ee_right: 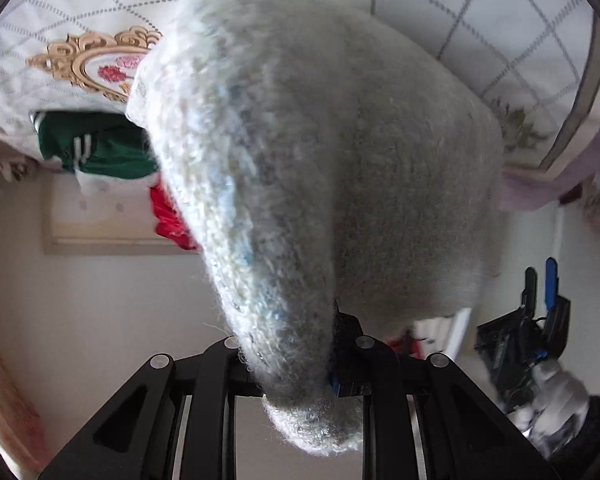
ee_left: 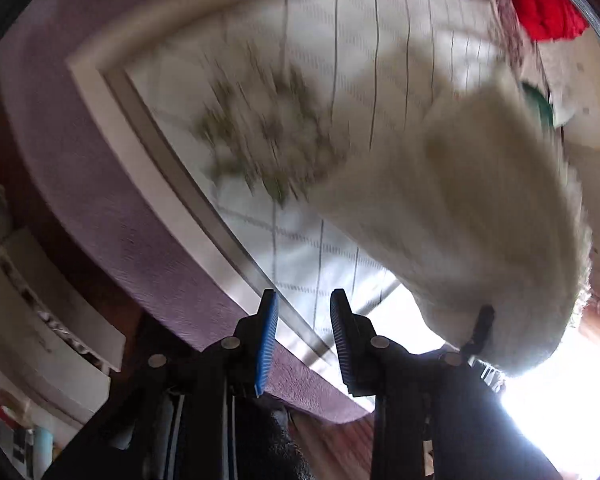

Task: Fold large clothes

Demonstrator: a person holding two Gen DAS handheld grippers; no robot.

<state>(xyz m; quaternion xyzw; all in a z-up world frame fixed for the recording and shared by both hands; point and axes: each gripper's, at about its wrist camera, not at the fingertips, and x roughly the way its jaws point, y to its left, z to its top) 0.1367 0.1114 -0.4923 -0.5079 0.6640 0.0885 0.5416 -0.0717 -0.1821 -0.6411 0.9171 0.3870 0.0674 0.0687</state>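
Right hand-held gripper [ee_right: 300,364]: its fingers are pinching a fold of the fuzzy white sweater [ee_right: 320,160], which is bunching between them and spilling out just below the fingertips. The knit is rising from the grip and filling most of the right wrist view, hiding the pads almost wholly; only a sliver of blue pad is peeking out at the right side of the bunch.

Left hand-held gripper [ee_left: 303,332]: its blue-padded fingers [ee_left: 267,348] are standing a little apart with nothing between them; bedding and the bed's edge are showing through the gap. In the right wrist view this same tool is showing at lower right, a gloved hand [ee_right: 556,392] wrapping its handle.

Sweater, as the left wrist view has it: it is hanging in a pale, blurred mass at right, above the bed, its lower edge meeting the tip of the other gripper.

Further off: the bed [ee_left: 112,208] is carrying a white quilted cover [ee_left: 308,60] with grey grid lines and a dull green flower print. A purple blanket is hanging over the bed's side. A green garment [ee_right: 96,152] and a red garment [ee_right: 172,220] are lying near the far edge of the bed, just beside one another. Beyond, a pale wall; bright window glare is washing out the left view's lower right corner.
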